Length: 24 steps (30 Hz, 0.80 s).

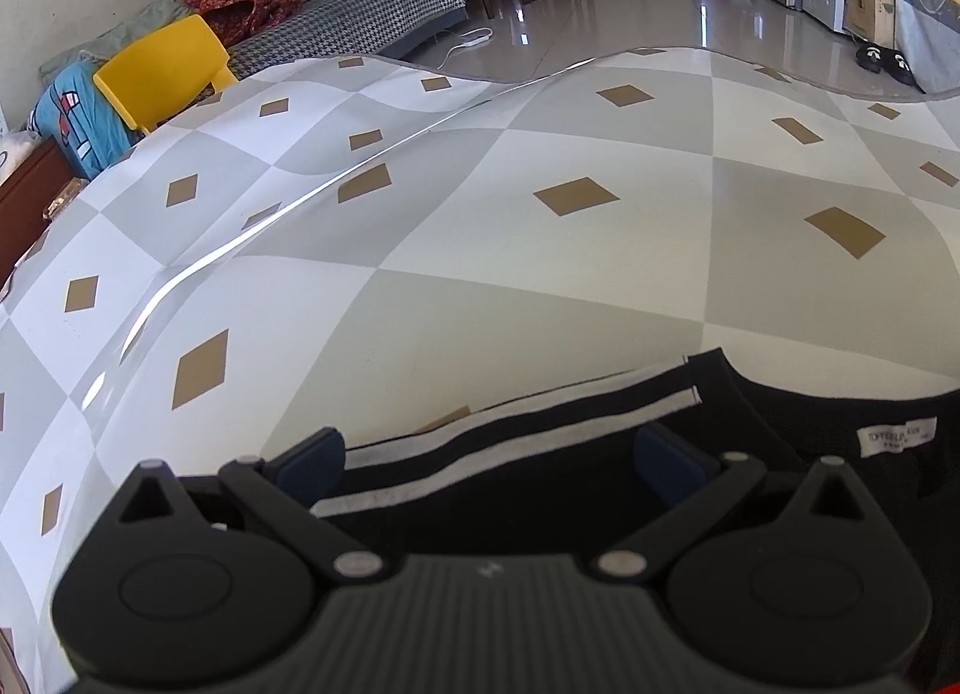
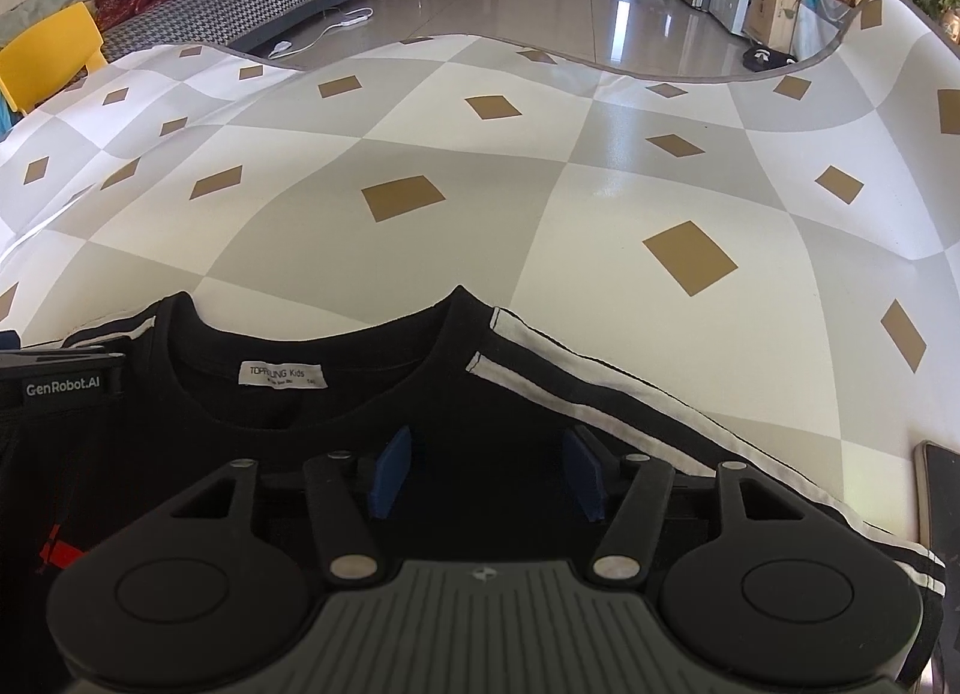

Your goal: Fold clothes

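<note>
A black kids' shirt (image 2: 336,424) with white shoulder stripes lies flat on the checked tablecloth (image 2: 420,154), collar facing away, white neck label (image 2: 282,375) showing. My right gripper (image 2: 486,478) is open, its blue pads apart just above the shirt's right shoulder area below the collar. My left gripper (image 1: 492,466) is open over the striped left shoulder of the shirt (image 1: 540,454); the label (image 1: 897,435) shows to its right. The left gripper's body (image 2: 60,388) shows at the left edge of the right wrist view. Neither holds cloth.
A phone-like dark object (image 2: 939,508) lies at the table's right edge. A yellow chair (image 1: 162,70) stands beyond the table's far left. A sofa (image 1: 360,16) with clothes, dining chairs and a tiled floor lie beyond the far edge.
</note>
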Tool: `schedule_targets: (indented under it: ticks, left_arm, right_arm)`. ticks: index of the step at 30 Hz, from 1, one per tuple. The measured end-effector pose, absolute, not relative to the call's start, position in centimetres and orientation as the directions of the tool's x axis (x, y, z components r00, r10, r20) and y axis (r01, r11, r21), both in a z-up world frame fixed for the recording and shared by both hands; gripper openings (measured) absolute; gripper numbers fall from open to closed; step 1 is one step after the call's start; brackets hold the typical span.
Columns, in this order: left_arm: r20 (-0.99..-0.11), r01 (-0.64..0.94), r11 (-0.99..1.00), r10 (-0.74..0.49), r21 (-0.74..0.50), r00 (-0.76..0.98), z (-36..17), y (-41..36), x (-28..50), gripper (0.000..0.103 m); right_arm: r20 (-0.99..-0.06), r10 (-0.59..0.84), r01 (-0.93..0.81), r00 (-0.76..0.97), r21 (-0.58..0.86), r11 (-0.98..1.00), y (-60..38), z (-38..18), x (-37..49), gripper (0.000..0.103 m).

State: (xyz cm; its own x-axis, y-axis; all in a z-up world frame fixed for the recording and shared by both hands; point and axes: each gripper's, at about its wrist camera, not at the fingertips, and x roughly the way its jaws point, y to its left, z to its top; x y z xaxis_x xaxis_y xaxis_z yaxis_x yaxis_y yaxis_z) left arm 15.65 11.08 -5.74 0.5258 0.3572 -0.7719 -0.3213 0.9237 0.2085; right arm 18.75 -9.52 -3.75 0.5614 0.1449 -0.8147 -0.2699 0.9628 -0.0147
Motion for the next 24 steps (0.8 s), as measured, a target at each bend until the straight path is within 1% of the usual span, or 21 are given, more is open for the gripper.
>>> schedule_targets:
  ticks: [5,18,24]
  left_arm:
    - [-0.75,-0.308,0.92,0.379,0.243,0.542,-5.9,10.7,17.1,0.103]
    - [-0.744,-0.305,0.928,0.356,0.213,0.565,-6.2,11.4,21.4,0.103]
    - [-0.728,-0.289,0.927,0.367,0.238,0.579,-6.4,11.2,23.2,0.103]
  right_arm:
    - [-0.802,0.155,-0.278,0.577,-0.014,0.96,-9.4,-3.9,20.0,0.058]
    - [-0.759,0.145,-0.257,0.635,-0.03,0.966,-9.2,-4.5,23.8,0.058]
    - [-0.742,0.115,-0.218,0.66,-0.043,0.975,-9.7,-4.7,25.4,0.058]
